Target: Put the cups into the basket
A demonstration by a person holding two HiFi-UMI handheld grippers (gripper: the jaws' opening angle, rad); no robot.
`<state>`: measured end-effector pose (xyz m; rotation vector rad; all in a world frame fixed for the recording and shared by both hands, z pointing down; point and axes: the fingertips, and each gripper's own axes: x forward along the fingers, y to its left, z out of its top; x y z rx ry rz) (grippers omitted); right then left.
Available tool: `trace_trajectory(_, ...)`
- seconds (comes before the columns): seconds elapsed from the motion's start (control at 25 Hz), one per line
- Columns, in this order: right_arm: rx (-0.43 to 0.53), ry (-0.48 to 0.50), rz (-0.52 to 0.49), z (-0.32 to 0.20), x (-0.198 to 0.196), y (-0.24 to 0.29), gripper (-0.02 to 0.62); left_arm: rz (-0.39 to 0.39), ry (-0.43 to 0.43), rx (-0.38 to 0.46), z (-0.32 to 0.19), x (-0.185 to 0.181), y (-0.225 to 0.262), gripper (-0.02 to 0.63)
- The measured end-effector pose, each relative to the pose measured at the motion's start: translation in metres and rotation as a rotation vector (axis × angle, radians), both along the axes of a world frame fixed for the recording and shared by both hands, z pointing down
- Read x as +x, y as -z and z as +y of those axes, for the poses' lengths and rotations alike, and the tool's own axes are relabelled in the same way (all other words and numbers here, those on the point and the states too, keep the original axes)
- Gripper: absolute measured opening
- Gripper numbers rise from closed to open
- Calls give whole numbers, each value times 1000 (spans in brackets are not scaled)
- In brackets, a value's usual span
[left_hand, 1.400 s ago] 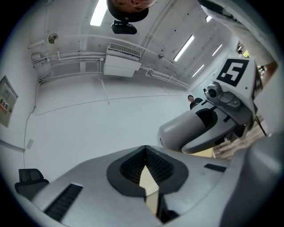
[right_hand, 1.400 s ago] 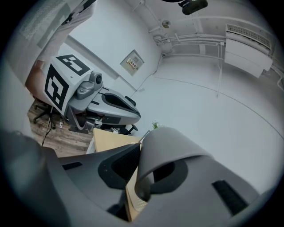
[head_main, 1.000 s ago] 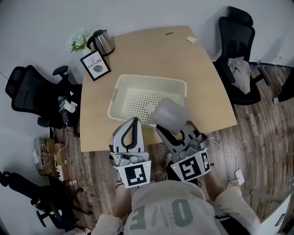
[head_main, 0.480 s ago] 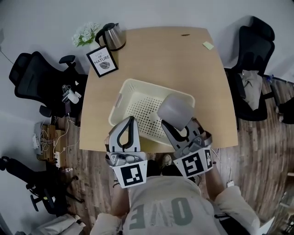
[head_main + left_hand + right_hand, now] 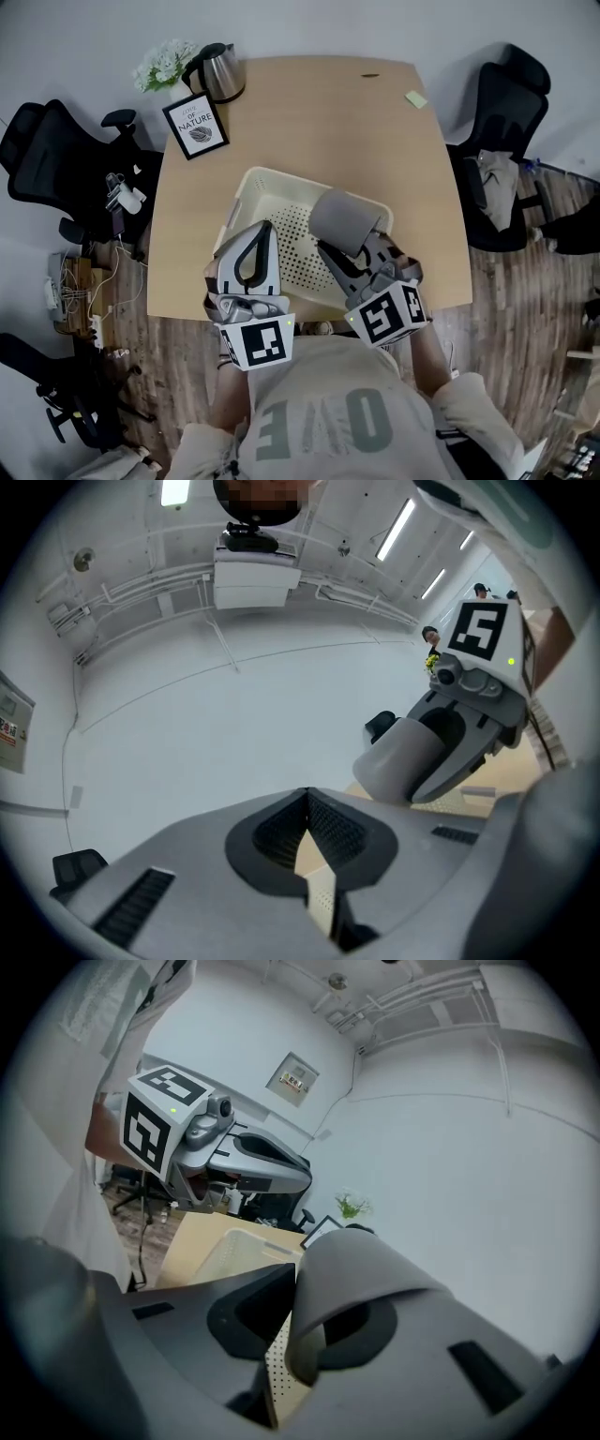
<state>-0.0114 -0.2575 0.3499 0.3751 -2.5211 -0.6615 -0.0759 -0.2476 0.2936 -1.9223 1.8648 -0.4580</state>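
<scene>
Over the basket's [image 5: 281, 180] near right side, the right tool [image 5: 352, 246] has its jaws pinched on the wall of a grey cup [image 5: 342, 220], mouth toward the tool, probably held high so it can go straight in. The left tool [image 5: 265, 230] hangs alongside, jaws together on nothing, likely just keeping clear. The basket sits on the table [image 5: 309, 112].

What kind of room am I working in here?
Probably an office or small meeting room: a wooden table flanked by black office chairs, with an electric kettle and a framed sign by its far corner.
</scene>
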Motion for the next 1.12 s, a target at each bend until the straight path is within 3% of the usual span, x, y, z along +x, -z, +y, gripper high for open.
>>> trace_trajectory(0.2, -6, 49, 149, -4, -11, -30, 60, 17, -18, -70, -8, -5, -30, 8)
trace_trajectory(0.36, -104, 89, 256, -6, -16, -55, 60, 34, -16, -99, -18, -16, -43, 8)
trace_trajectory(1.12, -264, 276, 870, -13, -41, -164, 60, 228, 99, -138, -43, -95, -87, 8)
